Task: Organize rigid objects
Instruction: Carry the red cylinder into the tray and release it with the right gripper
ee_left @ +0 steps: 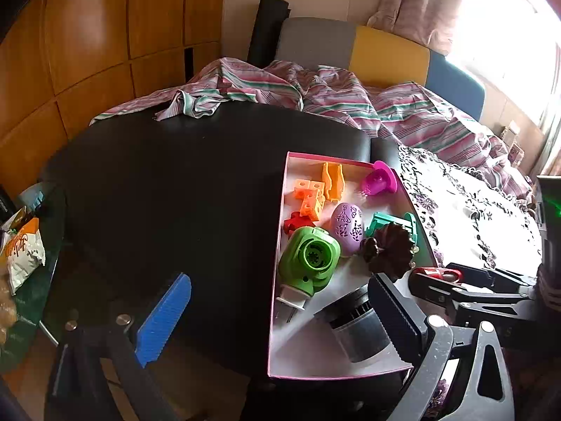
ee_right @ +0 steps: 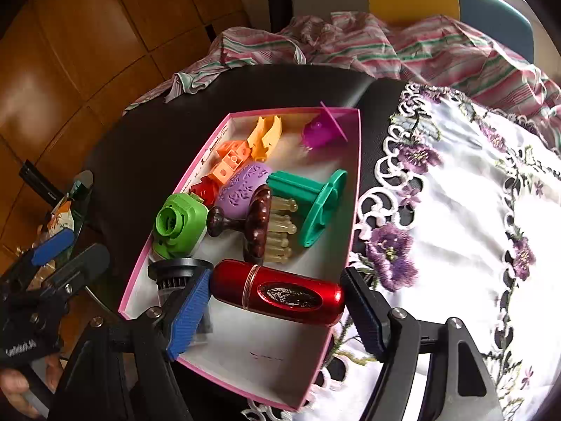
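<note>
A pink-rimmed white box (ee_left: 280,315) (ee_right: 266,361) sits on the black surface (ee_left: 175,193). Inside lie a green toy (ee_left: 308,256) (ee_right: 178,224), a purple egg (ee_left: 345,228) (ee_right: 242,189), orange blocks (ee_left: 310,198) (ee_right: 229,161), a magenta cup (ee_left: 378,179), a teal piece (ee_right: 315,200), a dark brown brush (ee_left: 389,249) (ee_right: 257,224) and a black-grey cylinder (ee_left: 354,326) (ee_right: 175,273). My left gripper (ee_left: 280,280) (ee_right: 84,245) stands wide open; the cylinder lies just inside its right finger, untouched. My right gripper (ee_right: 277,280) is shut on a red metallic case (ee_right: 280,294) (ee_left: 436,273), held lengthwise over the box's near end.
A white cloth with purple embroidered flowers (ee_right: 455,210) covers the surface right of the box. Striped bedding (ee_left: 315,94) is bunched along the far edge. Snack bags (ee_left: 24,249) lie at the left. A hand (ee_right: 14,389) holds the left gripper's handle.
</note>
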{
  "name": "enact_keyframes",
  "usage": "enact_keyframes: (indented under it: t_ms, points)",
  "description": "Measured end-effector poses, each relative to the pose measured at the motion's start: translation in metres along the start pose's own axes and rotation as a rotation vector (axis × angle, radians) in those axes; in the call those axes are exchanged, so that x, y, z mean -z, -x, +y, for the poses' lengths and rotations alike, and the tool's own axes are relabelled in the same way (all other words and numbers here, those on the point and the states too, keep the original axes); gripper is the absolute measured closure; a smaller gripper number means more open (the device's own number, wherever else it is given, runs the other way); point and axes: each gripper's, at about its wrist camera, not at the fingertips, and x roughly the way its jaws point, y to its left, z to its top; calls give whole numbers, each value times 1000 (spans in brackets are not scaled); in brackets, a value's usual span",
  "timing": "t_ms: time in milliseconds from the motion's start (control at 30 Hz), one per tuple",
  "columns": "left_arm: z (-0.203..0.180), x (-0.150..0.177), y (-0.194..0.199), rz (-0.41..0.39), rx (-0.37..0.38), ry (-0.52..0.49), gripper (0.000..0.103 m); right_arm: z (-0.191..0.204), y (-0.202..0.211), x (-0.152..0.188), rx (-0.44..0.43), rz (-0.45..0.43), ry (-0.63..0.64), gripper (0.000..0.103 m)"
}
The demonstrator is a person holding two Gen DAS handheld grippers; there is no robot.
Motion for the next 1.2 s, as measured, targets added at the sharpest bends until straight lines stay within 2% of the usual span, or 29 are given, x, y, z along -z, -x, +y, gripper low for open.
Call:
enact_keyframes:
  t_ms: [200, 300, 500, 667, 933, 1200]
  points:
    - [5, 1, -2, 5, -10, 11, 0, 4, -23, -1, 17, 48, -25, 26]
    - [7, 2, -4, 10, -15, 20, 0, 10, -28, -1, 36, 38, 1, 26]
    - [9, 2, -3, 9, -28, 28, 0, 11, -27, -1, 5, 32, -18, 26]
    - [9, 2, 2, -3, -23, 36, 0, 12, -7, 2, 10, -33, -31, 26]
    - [1, 1, 26, -91, -30, 32, 0, 29, 33, 14, 171, -209, -1, 26]
    - [0, 3, 45, -121, -84, 60, 1, 46, 52, 28, 237, -285, 33, 26]
